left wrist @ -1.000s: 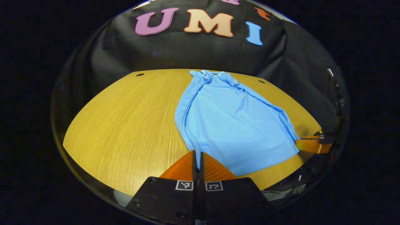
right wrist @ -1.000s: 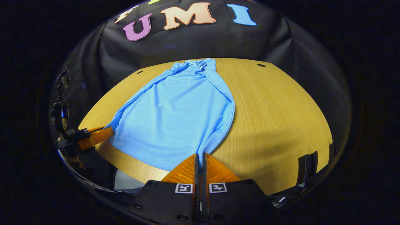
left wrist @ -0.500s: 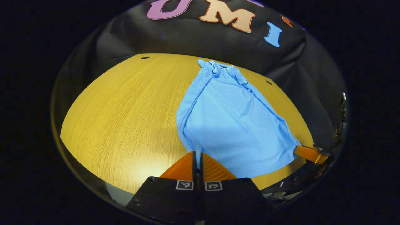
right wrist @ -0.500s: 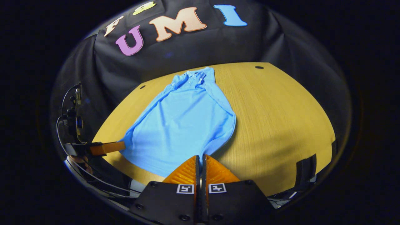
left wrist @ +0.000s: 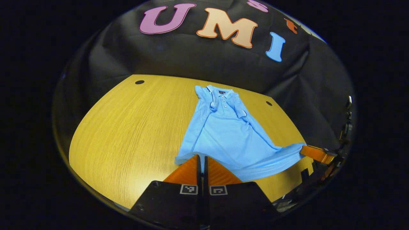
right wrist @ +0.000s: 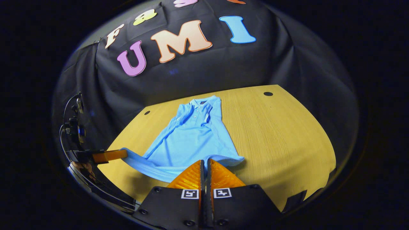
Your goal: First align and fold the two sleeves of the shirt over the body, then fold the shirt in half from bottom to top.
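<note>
A light blue polo shirt lies on the wooden table with its collar at the far end and both sleeves folded in over the body. My left gripper is shut on the hem's left corner and holds it off the table. In the right gripper view my right gripper is shut on the hem's other corner of the shirt. The hem hangs in a slack band between the two. The right gripper appears at the far right of the left gripper view; the left gripper appears at the left of the right gripper view.
The table has small round holes near its far corners. Black cloth walls stand close behind the table. Bare wood stretches to the left of the shirt in the left gripper view and to its right in the right gripper view.
Both grippers have risen and carried the bottom hem up off the table. The lower part of the shirt, flat a second ago, now hangs lifted between them.
</note>
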{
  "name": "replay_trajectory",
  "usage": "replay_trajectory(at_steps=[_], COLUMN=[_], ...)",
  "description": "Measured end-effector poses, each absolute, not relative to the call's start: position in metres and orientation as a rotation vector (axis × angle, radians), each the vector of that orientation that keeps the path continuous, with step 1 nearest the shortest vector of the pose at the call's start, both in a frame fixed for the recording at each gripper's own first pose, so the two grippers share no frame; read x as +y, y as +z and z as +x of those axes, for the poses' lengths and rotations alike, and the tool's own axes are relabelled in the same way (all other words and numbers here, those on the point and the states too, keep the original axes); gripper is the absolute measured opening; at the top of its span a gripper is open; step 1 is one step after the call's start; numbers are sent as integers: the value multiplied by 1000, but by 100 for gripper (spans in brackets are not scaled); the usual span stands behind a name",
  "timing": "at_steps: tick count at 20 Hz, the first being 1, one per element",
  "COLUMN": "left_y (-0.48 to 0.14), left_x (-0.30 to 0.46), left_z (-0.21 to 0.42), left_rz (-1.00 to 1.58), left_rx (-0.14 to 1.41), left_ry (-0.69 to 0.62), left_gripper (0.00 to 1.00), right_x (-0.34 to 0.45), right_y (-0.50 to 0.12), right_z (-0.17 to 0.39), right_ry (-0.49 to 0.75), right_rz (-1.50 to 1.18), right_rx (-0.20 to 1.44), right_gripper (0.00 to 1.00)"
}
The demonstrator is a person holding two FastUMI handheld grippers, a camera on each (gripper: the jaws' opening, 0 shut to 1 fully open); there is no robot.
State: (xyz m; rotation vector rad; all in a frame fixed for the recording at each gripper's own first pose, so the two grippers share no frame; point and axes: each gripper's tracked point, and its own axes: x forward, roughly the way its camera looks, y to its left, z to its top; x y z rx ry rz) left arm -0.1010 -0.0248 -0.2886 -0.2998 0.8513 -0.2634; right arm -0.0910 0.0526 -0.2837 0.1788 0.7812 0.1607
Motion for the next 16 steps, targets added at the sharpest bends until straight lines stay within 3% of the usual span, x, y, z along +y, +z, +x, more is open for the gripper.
replay_trajectory(at_steps=[16], left_y=[-273], left_x=[-21], left_z=[103], left_rz=[-273], left_rx=[728], left_ry=[-308], left_gripper=[0], right_x=[64], right_y=[-268], right_z=[118], right_ry=[146], right_rz=[177], right_rx=[613], right_gripper=[2])
